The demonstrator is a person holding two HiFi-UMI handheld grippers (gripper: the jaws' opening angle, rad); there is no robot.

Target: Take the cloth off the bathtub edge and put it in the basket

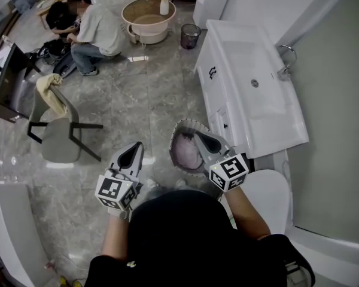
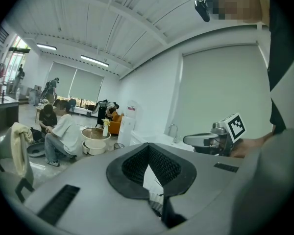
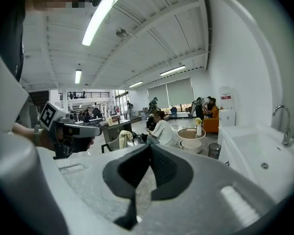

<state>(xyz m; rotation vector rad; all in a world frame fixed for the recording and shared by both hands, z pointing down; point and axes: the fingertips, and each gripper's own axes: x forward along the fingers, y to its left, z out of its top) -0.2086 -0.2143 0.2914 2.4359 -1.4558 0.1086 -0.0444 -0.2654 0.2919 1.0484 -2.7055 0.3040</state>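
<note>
1. The left gripper [image 1: 133,151] has smooth grey shells and ribbed black pads. The pads meet at the tips with nothing between them.
2. The right gripper [image 1: 202,137] is built the same way. Its pads are pressed together and hold nothing.
3. The basket [image 1: 172,145] is round with a woven rim and sits on the glossy marbled floor [image 1: 143,94], directly below the right jaws, which cover its far-right side.
4. The cloth [image 1: 185,151] is pale pink and crumpled. It lies inside the basket, just left of the right jaws, with its right part hidden.
5. The white basin [image 1: 245,58] is smooth and rectangular and stands beyond the right jaws.
6. In both gripper views the shells block the floor beneath.
</note>
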